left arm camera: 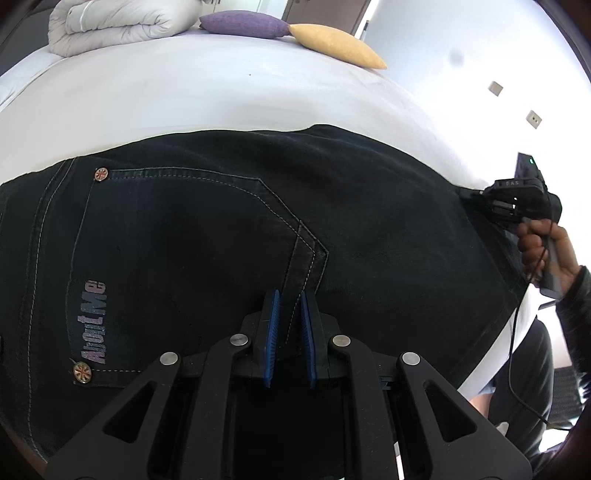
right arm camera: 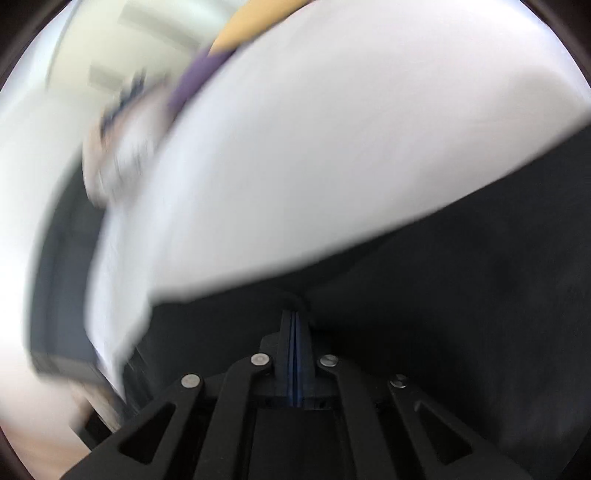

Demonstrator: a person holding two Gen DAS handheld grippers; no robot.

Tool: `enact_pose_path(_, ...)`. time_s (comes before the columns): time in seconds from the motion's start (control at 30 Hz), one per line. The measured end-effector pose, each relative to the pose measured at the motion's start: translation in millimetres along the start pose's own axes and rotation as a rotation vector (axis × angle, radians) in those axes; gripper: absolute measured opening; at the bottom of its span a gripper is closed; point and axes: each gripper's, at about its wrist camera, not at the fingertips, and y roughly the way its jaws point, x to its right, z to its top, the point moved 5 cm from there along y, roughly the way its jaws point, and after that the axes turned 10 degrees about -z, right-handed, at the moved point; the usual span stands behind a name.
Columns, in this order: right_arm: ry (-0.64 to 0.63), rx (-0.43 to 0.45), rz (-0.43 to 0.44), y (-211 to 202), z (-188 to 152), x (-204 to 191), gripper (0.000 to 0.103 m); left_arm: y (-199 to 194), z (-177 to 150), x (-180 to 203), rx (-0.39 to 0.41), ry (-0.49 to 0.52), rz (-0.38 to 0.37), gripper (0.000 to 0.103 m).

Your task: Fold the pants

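Mid-fold on dark denim pants (left arm camera: pixel 221 221): left gripper (left arm camera: pixel 290 314) slightly open w/ seam between pads, right gripper (right arm camera: pixel 295 325) pinched on fabric edge; next, carry over evenly.

Black pants (left arm camera: pixel 221 229), white bed (left arm camera: pixel 221 92)

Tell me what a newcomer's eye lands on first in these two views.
Dark denim pants with pale stitching and an "About Me" back pocket fill the white bed. The left tool, blue pads slightly apart, sits at the pocket seam; the right tool pinches the cloth's far right edge. At the bed's far end lie a purple cushion, a yellow cushion and a rolled pale duvet.
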Motion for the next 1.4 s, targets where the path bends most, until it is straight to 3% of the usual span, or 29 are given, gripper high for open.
enact_pose_path(0.07,0.043,0.189,-0.117,-26,12,21,0.001,-2,-1,-1,0.013,-0.01,-0.001,0.012)
enact_pose_path(0.13,0.116,0.246,-0.128,-46,11,39,0.015,-7,-6,-4,0.023,-0.017,-0.003,0.012)
enact_pose_path(0.17,0.141,0.231,-0.099,-53,4,41,0.023,-9,-8,-6,0.026,-0.021,-0.003,0.012)
enact_pose_path(0.33,-0.059,0.058,0.049,-53,-43,-1,0.023,-11,-10,-7,0.035,-0.031,0.016,0.012)
enact_pose_path(0.43,-0.091,-0.007,0.027,-30,-60,-13,0.022,-14,-13,-4,0.025,-0.015,0.029,0.012)
enact_pose_path(0.5,0.019,-0.001,0.031,-28,-54,10,0.0,-13,-13,-1,0.021,-0.013,0.028,0.012)
enact_pose_path(0.57,0.131,0.066,0.033,-51,-46,58,0.0,-15,-15,-2,0.024,-0.016,0.021,0.012)
enact_pose_path(0.77,0.402,0.341,-0.074,-143,-37,177,0.0,-8,-9,2,0.038,-0.023,0.021,0.012)
enact_pose_path(0.83,0.422,0.405,-0.246,-177,-43,195,0.003,-10,-11,-1,0.043,-0.029,0.015,0.012)
enact_pose_path(0.87,0.459,0.433,-0.277,-192,-48,201,0.008,-11,-12,-2,0.046,-0.033,0.013,0.012)
enact_pose_path(0.93,0.49,0.436,-0.196,-206,-53,198,0.018,-11,-13,-4,0.051,-0.038,0.014,0.012)
enact_pose_path(1.03,0.351,0.441,-0.092,-207,-46,137,0.024,-14,-15,-3,0.053,-0.037,0.026,0.012)
enact_pose_path(1.1,0.236,0.378,0.012,-194,-46,87,0.039,-16,-17,-3,0.051,-0.038,0.03,0.012)
enact_pose_path(1.2,0.112,0.188,0.173,-145,-51,19,0.049,-13,-16,0,0.051,-0.045,0.032,0.012)
enact_pose_path(1.33,-0.013,-0.118,0.165,-58,-72,-36,0.052,-12,-13,2,0.044,-0.044,0.037,0.012)
enact_pose_path(1.4,0.009,-0.202,0.125,-29,-78,-33,0.052,-12,-12,2,0.045,-0.046,0.035,0.012)
